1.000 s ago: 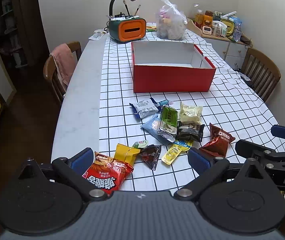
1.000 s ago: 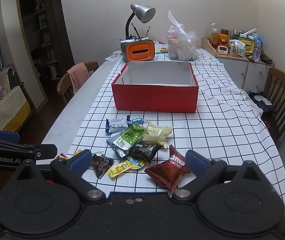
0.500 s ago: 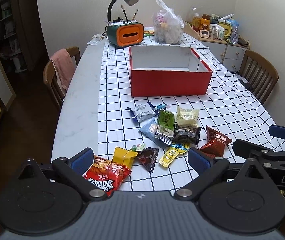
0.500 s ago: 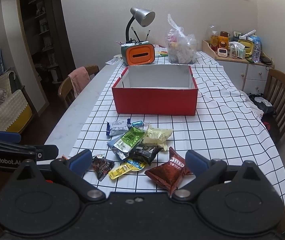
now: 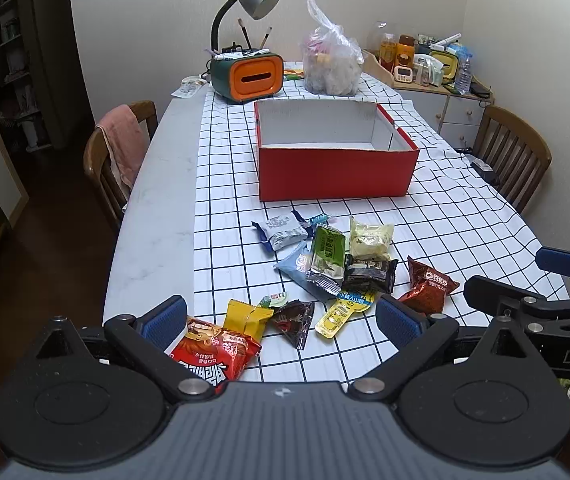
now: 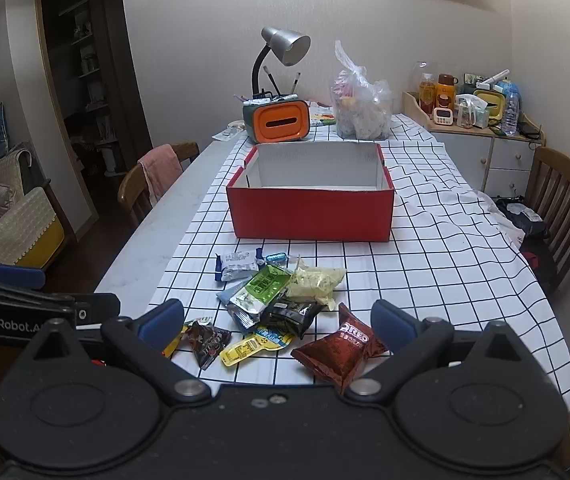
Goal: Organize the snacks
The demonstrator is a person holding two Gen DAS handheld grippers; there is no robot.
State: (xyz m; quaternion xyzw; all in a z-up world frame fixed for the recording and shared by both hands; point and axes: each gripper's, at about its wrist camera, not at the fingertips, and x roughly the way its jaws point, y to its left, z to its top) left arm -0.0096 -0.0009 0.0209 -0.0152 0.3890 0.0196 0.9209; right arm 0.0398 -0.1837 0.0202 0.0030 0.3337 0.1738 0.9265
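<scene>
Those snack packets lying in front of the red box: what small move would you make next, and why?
Probably lower the right gripper onto the Oreo packet. Both grippers are open and hold nothing, that packet lies nearest its fingers, apart from the pile, and the red box looks empty.

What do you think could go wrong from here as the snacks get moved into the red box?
The green packet overlaps the black packet and pale yellow packet, so a grasp there may drag neighbours along. The red chip bag lies near the table's front edge and might be nudged off. Both the left tool and right tool are open and empty.
</scene>
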